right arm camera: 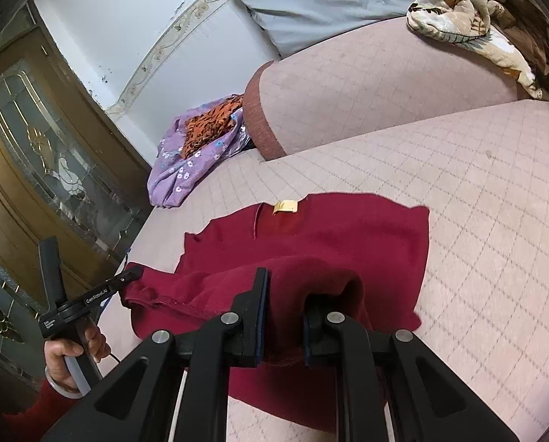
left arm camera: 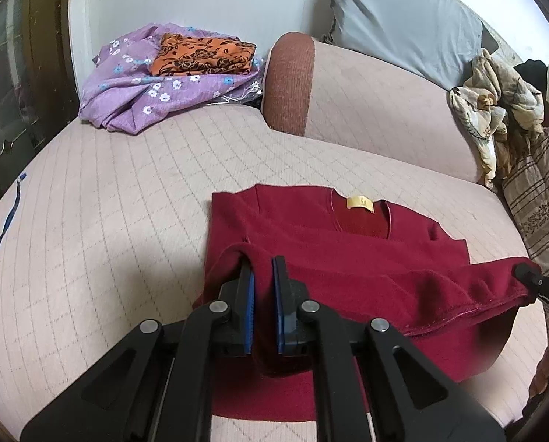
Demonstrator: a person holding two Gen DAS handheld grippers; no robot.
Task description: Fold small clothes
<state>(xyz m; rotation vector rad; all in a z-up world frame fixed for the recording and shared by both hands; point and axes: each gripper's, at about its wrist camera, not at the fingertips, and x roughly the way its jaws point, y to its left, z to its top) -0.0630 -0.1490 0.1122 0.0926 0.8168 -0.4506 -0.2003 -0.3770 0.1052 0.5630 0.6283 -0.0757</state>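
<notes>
Both the left gripper [left arm camera: 262, 263] and right gripper [right arm camera: 287, 285] clench the red top's [left arm camera: 333, 243] near hem, lifted; its collar lies far, straight ahead.

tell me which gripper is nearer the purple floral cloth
Left. The left gripper grips the red shirt hem on the side toward the purple floral cloth; the right gripper holds the far end.

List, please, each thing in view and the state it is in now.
red top: spread on the sofa, bottom hem lifted toward the collar.
left gripper: shut on the hem.
right gripper: shut on the hem.
orange garment: folded, on the purple cloth.
purple cloth: crumpled.
patterned blanket: bunched up.
</notes>
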